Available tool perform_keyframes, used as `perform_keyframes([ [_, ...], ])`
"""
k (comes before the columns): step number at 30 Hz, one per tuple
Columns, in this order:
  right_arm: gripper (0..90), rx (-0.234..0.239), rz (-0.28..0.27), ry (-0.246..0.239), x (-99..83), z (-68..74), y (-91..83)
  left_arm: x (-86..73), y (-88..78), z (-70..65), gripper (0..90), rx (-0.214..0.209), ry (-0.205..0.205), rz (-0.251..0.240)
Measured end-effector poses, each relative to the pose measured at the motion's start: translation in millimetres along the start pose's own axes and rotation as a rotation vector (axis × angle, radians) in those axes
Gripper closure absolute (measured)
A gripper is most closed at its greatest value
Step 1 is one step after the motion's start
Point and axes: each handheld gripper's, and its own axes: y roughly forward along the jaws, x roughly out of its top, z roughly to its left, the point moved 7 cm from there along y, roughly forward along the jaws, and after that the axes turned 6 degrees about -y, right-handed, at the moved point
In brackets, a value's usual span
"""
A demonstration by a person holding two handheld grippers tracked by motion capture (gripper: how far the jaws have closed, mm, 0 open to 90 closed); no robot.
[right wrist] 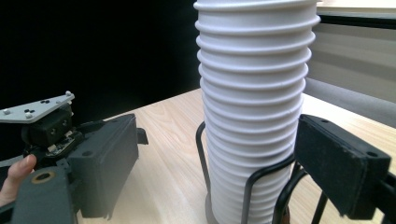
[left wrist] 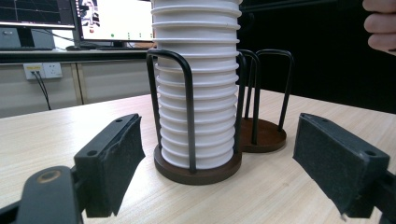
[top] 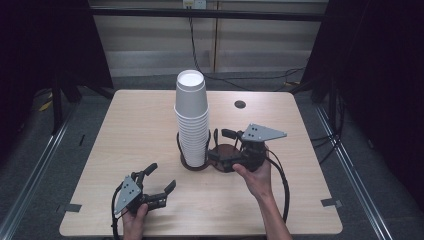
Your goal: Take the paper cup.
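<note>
Evenly lit tabletop, dark surroundings, soft blur on near claws.

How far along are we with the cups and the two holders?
Early, it seems. Done: nothing visibly moved; the whole cup stack sits in the left holder, and the second holder is bare. In hand: the right gripper, open, is beside the stack, touching nothing; the left gripper waits open nearer the person. Left: probably gripping and moving cups.
</note>
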Motion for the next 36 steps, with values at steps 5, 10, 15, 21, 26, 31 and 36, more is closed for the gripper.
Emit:
perform_keyframes([
  [5,13.3,0.011,0.009,-0.001,7.4,-1.9,2.6,0.0,0.0,-0.1,15.6,-0.001,0.000,0.000],
  [10,13.2,0.021,0.012,-0.003,15.1,-3.9,5.2,0.0,-0.1,-0.1,15.6,-0.001,0.000,0.000],
  [15,13.0,0.024,0.013,-0.008,23.5,-5.5,7.3,0.0,-0.1,-0.2,15.6,-0.002,-0.001,0.001],
  [21,13.2,0.045,0.019,-0.010,32.3,-7.5,10.0,-0.1,-0.2,-0.4,15.6,-0.005,-0.001,0.002],
  [26,13.1,0.043,0.018,-0.014,40.3,-9.7,12.0,-0.2,0.1,-2.2,15.6,-0.019,-0.015,0.000],
  [31,13.0,0.042,0.022,-0.025,48.4,-11.5,13.3,0.0,0.1,-1.8,15.6,-0.015,-0.013,-0.002],
  [36,13.1,0.039,0.026,-0.038,56.5,-14.5,14.8,0.3,-0.4,-0.2,15.6,-0.004,0.002,-0.002],
])
